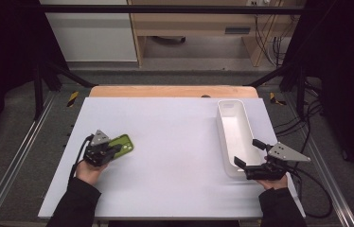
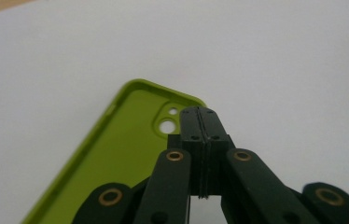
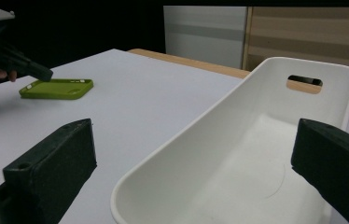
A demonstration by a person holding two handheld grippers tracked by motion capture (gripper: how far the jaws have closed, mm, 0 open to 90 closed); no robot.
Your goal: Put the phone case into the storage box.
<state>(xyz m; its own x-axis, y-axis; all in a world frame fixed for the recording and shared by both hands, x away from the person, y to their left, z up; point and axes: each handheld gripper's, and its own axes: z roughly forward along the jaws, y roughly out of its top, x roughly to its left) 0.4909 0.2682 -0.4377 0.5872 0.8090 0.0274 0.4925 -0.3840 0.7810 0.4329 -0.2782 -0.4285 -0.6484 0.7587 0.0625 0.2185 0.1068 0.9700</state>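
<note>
A lime-green phone case (image 1: 124,143) lies flat on the white table top, hollow side up, at the left. My left gripper (image 1: 117,149) hovers just above its near end with the jaws pressed together and nothing between them; the left gripper view has the shut tips (image 2: 199,114) over the case (image 2: 116,158) beside its camera holes. The right gripper view shows that gripper (image 3: 42,73) a little above the case (image 3: 58,87). My right gripper (image 1: 248,152) stands open astride the near end of a white bin (image 1: 232,104), one jaw on each side of its rim (image 3: 303,63).
The long white bin is empty and runs front to back along the right side of the white board (image 1: 175,142). A wooden table edge (image 1: 172,91) shows beyond the board. Cables trail off the table's right side (image 1: 322,198).
</note>
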